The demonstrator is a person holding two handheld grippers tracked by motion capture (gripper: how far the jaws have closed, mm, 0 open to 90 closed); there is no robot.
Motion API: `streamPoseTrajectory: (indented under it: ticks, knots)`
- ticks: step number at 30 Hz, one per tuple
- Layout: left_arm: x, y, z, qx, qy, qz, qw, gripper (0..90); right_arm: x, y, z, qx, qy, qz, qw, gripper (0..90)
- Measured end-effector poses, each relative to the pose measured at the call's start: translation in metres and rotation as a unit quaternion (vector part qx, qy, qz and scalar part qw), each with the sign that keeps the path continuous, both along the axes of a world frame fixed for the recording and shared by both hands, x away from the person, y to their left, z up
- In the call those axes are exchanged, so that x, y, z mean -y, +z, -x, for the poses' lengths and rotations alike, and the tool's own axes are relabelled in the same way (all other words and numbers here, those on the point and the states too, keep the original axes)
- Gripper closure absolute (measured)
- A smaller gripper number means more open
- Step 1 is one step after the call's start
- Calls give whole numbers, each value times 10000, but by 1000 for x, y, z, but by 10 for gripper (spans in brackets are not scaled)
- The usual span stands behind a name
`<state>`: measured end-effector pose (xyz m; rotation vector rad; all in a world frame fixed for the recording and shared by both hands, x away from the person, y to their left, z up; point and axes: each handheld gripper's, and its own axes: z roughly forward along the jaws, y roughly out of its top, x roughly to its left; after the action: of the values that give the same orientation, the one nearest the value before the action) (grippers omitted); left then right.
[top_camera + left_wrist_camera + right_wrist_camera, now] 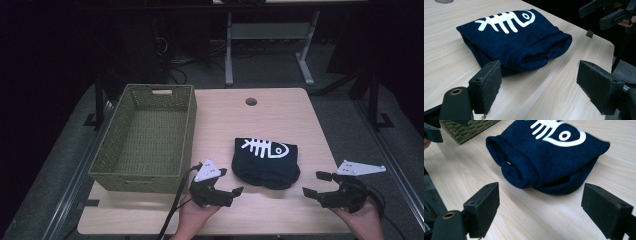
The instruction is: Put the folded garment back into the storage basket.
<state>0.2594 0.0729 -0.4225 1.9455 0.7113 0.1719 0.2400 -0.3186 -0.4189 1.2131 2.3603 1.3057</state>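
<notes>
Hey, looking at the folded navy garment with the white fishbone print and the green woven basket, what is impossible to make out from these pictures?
- Folded navy garment with white fishbone print: what kind of garment it is; the folds hide its shape in every view.
- Small label at its hem: too small to read in the right gripper view.
- Green woven basket: its floor along the near side, hidden by the near wall in the high view.
- Fishbone print: its top is cut off by the right gripper view's upper edge.
</notes>
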Motion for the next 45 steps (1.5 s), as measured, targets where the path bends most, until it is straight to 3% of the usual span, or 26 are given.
streamPoseTrajectory:
  ticks: [11,17,26,35,40,45]
  knots:
    - [15,8,-19,-32,89,49,9999,192,-8,5,-21,-146,88,87,9998,145]
    - [21,11,-29,-17,136,-37,9999,192,-10,8,-29,-138,79,114,9998,145]
    - [25,9,-44,-126,278,-2,9995,193,-10,11,-39,-181,61,78,9998,145]
    - [33,6,-64,-208,505,-60,9985,197,-14,12,-60,-294,-17,45,9996,145]
    - [32,-1,-73,-313,687,-168,9970,200,-15,10,-70,-383,-84,42,9992,148]
    - [31,-15,-85,-662,867,-201,9938,200,-17,1,-81,-566,-202,132,9981,153]
